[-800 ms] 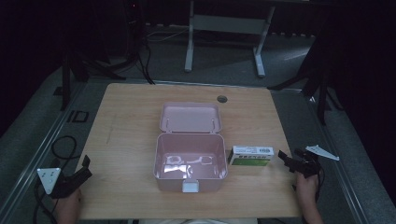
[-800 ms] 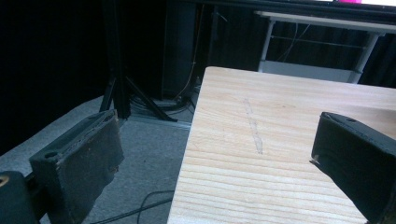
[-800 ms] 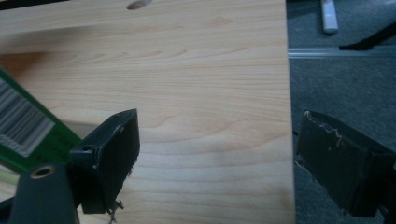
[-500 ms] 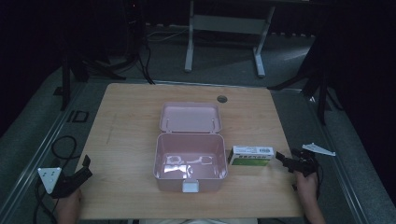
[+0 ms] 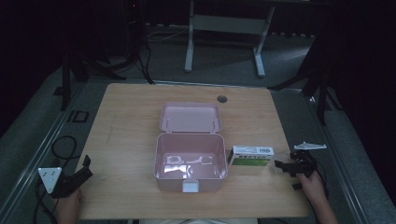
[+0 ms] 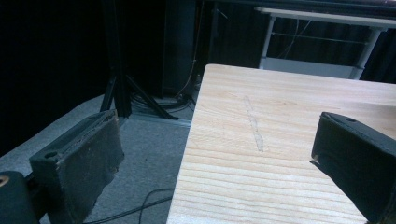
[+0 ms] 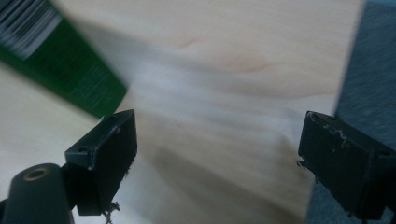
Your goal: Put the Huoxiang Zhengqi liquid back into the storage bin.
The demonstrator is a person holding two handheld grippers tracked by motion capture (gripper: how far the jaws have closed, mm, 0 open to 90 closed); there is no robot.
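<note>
Green-and-white carton (image 5: 251, 156) lies flat just beside the open pink box (image 5: 190, 161).

Carton (image 5: 251, 155) lies on table (image 5: 130, 116), right of open box (image 5: 190, 161)

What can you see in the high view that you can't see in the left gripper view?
The high view alone takes in the open pink box with its lid laid back, the green and white carton beside it, and the right gripper open near that carton. The left gripper view alone gives a close look at the left gripper, its jaws wide apart with nothing between them, and a pale streak in the wood. Both share the wooden table and the grey floor.
</note>
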